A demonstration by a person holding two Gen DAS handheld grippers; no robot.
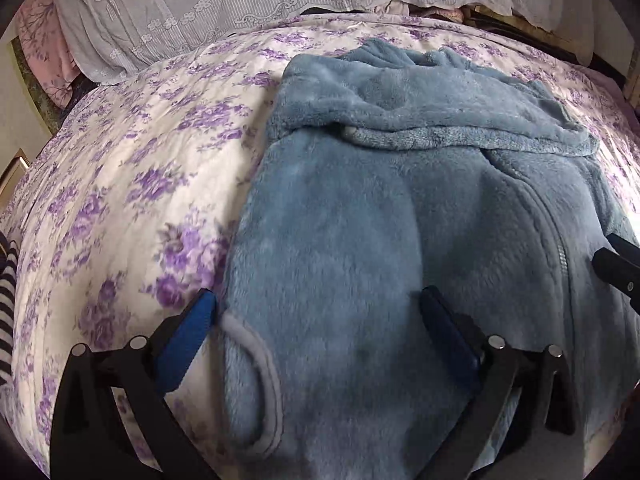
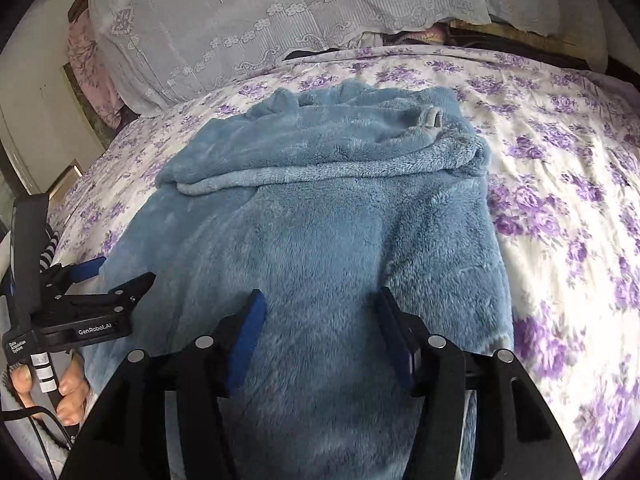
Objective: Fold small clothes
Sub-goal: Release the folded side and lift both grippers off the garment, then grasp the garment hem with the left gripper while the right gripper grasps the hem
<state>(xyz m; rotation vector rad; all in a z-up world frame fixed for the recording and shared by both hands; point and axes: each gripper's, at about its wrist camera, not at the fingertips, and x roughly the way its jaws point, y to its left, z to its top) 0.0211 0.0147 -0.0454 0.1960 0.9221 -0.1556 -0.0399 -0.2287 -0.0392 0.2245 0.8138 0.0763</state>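
On floral bedspread (image 1: 132, 184), blue fleece garment (image 1: 360, 220) near hem cut off, both hand-held grippers gaping, empty.

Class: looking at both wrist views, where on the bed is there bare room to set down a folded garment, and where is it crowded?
Free: the floral bedspread right of the blue fleece garment, and the strip between the garment's left edge and the lace-covered pillow. Crowded: the middle, under the garment, where the left gripper and right gripper hang open.
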